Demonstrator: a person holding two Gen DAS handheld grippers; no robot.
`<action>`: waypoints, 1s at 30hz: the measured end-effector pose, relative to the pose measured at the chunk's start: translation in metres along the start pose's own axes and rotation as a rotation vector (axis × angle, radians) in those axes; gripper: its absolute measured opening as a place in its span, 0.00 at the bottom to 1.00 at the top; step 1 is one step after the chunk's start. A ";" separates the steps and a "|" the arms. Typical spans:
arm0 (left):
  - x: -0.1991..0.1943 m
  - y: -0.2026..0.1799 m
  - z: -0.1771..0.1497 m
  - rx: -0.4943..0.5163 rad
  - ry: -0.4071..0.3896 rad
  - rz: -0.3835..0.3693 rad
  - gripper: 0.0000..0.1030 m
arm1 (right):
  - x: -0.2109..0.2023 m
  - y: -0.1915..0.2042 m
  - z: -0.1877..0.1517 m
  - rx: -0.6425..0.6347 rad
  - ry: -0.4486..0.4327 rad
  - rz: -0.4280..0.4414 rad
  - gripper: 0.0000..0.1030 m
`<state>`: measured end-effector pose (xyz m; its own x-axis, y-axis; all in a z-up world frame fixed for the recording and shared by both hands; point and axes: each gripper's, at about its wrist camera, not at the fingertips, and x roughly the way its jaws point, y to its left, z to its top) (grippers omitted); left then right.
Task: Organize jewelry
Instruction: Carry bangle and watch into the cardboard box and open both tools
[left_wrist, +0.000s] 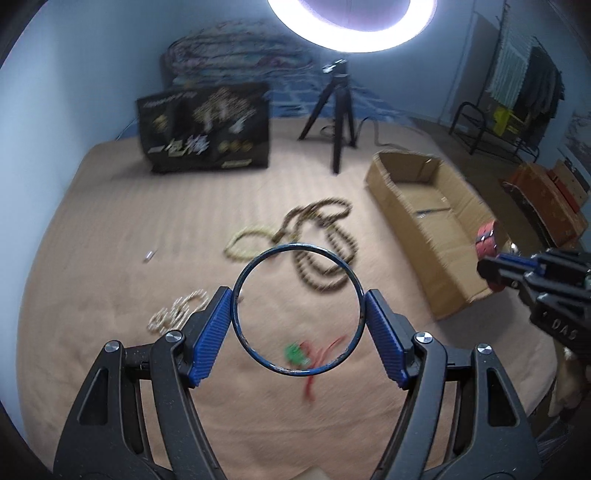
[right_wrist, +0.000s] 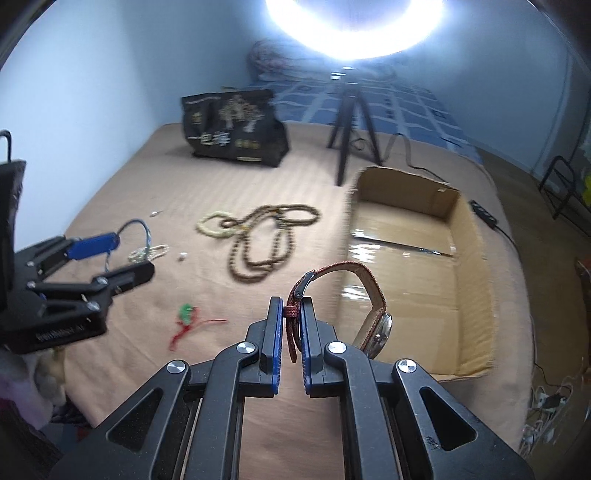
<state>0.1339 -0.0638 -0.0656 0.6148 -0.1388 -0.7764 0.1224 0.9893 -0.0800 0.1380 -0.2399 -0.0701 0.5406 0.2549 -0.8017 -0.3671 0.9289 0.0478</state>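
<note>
Your left gripper (left_wrist: 297, 306) held a blue bangle (left_wrist: 296, 309) across its width, the jaws set wide and pressing on both sides of the ring, above the bed (left_wrist: 110, 229). Your right gripper (right_wrist: 292, 314) had its jaws nearly closed on the strap of a red watch (right_wrist: 373, 314), which hung just beside the near left corner of the cardboard box (right_wrist: 469, 258). On the bed lay brown beads (right_wrist: 266, 236), a pale bead loop (right_wrist: 212, 225), a white bracelet (left_wrist: 177, 308) and a green and red charm (right_wrist: 186, 314). Far off stood a black bag (right_wrist: 234, 127) and a tripod (right_wrist: 351, 118).
</note>
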 end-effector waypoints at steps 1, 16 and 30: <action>0.001 -0.005 0.003 0.008 -0.005 -0.006 0.72 | -0.001 -0.009 0.000 0.014 -0.001 -0.008 0.07; 0.059 -0.103 0.070 0.066 -0.019 -0.136 0.72 | -0.006 -0.093 -0.012 0.132 0.004 -0.106 0.07; 0.111 -0.140 0.088 0.060 0.048 -0.169 0.72 | 0.009 -0.119 -0.018 0.177 0.026 -0.117 0.07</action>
<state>0.2538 -0.2214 -0.0851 0.5438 -0.2990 -0.7842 0.2681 0.9473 -0.1753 0.1732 -0.3525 -0.0939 0.5513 0.1379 -0.8229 -0.1629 0.9851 0.0559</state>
